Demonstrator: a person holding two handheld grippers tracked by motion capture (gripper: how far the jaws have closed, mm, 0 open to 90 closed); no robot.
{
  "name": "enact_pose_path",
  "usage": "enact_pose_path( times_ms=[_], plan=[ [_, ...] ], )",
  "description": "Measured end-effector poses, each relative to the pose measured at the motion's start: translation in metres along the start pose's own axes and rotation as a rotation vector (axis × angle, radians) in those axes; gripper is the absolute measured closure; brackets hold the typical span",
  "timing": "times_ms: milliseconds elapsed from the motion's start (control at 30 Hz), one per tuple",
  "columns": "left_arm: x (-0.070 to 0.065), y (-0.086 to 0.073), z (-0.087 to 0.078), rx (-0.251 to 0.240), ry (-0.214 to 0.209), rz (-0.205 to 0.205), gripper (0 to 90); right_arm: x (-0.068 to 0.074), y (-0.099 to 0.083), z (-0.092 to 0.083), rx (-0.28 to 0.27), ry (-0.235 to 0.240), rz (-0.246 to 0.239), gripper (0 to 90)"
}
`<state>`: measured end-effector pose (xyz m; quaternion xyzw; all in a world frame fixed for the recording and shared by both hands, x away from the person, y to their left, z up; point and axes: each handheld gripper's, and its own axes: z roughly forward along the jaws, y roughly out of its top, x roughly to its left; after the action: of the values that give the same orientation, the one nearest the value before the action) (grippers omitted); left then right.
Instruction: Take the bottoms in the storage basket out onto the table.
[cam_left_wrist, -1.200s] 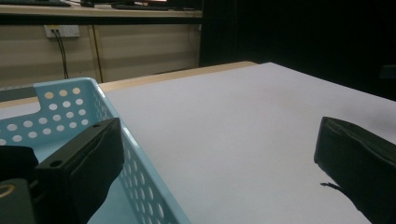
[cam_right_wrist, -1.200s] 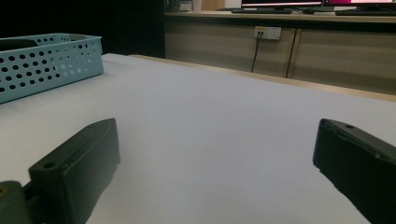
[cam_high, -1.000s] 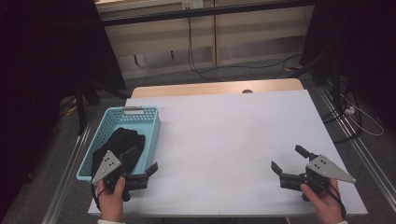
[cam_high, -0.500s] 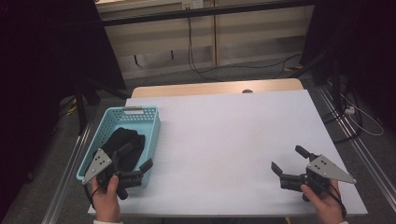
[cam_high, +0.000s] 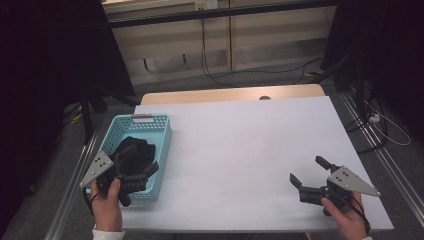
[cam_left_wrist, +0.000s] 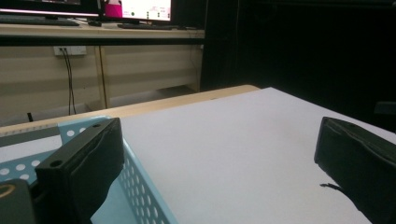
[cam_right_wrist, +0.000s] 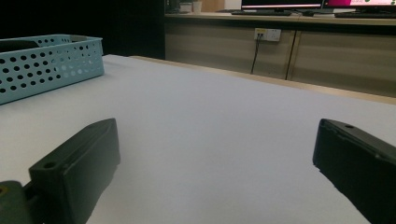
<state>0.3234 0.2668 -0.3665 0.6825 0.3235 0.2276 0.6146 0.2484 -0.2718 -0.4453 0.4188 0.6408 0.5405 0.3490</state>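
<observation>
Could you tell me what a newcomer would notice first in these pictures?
Probably the light blue perforated plastic basket at the white table's left edge, holding a heap of black fabric. Next, the left gripper, open above the basket's near end, and the right gripper, open at the near right.

White tabletop (cam_high: 240, 150), with a light-blue perforated basket (cam_high: 162, 150) at its left edge. Inside the basket, a crumpled black cloth (cam_high: 134, 150). Left gripper (cam_high: 142, 162) held over the basket's near half — jaws spread apart, hovering above the cloth, contact impossible to tell. Left hand (cam_high: 106, 202) wrapped around the handle, grey three-cornered plate on top. Right gripper (cam_high: 309, 172) low over the near right corner of the tabletop — jaws wide apart, nothing between them, gripped from behind by the right hand (cam_high: 345, 217). Well apart from the basket.
</observation>
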Motion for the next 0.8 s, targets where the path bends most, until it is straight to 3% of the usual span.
enact_pose_path(
  times_ms=[267, 567, 800],
  plan=[
    [0.006, 0.007, 0.009, 0.010, 0.006, 0.005, 1.6, -0.002, -0.001, -0.002, 0.000, -0.003, 0.024, 0.0],
    [0.015, 0.017, 0.020, 0.041, 0.010, 0.028, 1.6, -0.001, 0.000, -0.001, 0.003, 0.006, 0.006, 0.0],
    [0.021, 0.020, 0.027, 0.044, 0.010, 0.017, 1.6, 0.000, 0.000, -0.001, -0.002, 0.008, 0.013, 0.0]
  ],
)
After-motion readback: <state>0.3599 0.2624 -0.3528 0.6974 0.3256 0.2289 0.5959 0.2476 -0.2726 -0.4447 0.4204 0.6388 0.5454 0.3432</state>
